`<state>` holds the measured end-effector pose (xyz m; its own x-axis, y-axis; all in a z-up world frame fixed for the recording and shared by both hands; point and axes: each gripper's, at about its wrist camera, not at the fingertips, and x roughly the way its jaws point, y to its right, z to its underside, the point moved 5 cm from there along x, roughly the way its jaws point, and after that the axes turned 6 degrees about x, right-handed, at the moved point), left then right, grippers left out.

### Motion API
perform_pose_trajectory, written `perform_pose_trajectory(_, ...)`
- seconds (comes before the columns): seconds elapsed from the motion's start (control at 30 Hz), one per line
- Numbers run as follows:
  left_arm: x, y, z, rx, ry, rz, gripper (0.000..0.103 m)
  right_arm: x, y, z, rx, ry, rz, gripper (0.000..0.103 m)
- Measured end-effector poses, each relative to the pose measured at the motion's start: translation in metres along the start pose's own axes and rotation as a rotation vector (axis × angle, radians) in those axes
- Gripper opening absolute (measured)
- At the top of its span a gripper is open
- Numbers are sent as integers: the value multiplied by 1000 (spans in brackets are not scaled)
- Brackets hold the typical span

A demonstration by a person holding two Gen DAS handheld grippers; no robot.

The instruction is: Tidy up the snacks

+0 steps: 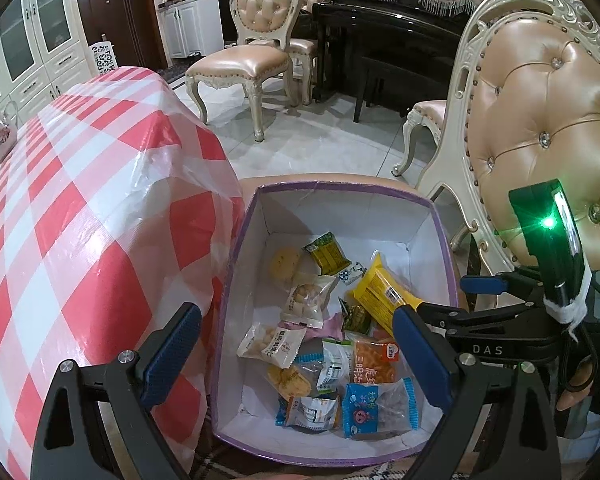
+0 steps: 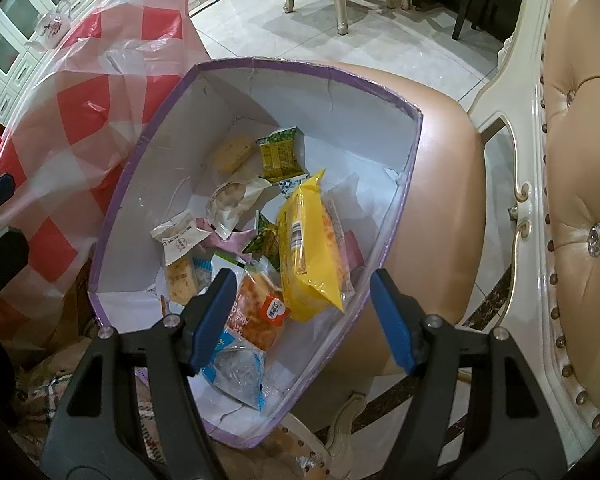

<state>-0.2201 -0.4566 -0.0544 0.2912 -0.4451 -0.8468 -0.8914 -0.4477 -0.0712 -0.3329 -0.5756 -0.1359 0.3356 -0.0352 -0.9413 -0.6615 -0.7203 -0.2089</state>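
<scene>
A purple-rimmed cardboard box point(image 1: 242, 248) point(image 2: 140, 152) sits on a chair seat point(image 2: 440, 184) and holds several wrapped snacks. A large yellow packet point(image 1: 380, 290) point(image 2: 312, 248) lies on top, leaning on the box's right side. An orange packet point(image 1: 374, 362) point(image 2: 260, 304) and a blue packet point(image 1: 376, 408) point(image 2: 236, 368) lie near the front. My left gripper point(image 1: 300, 354) is open and empty above the box. My right gripper point(image 2: 304, 320) is open and empty just above the yellow packet; in the left wrist view it reaches in from the right point(image 1: 476, 300).
A table with a red-and-white checked plastic cloth point(image 1: 80, 208) point(image 2: 100, 92) stands tight against the box's left side. The chair's padded back point(image 1: 548, 128) point(image 2: 580, 200) rises on the right. More chairs point(image 1: 256, 52) and a black piano point(image 1: 392, 40) stand beyond on the tiled floor.
</scene>
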Motion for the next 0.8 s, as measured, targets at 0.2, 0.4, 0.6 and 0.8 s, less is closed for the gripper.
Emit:
perform_pose_trajectory(0.2,0,0,0,0,-1,1,97,2,0,2,5,-10,-5,73)
perform_pose_trajectory(0.4,1,1,2,-2,-5,3,97,3,0,3,11,-13,-8,73)
perform_pose_trajectory(0.6,3,0,2,-6,-14,7,97,4,0,3,13,-15,-10,73)
perform_pose_trajectory(0.8,4,0,3,-13,-16,7,97,5,0,4,13,-16,-10,73)
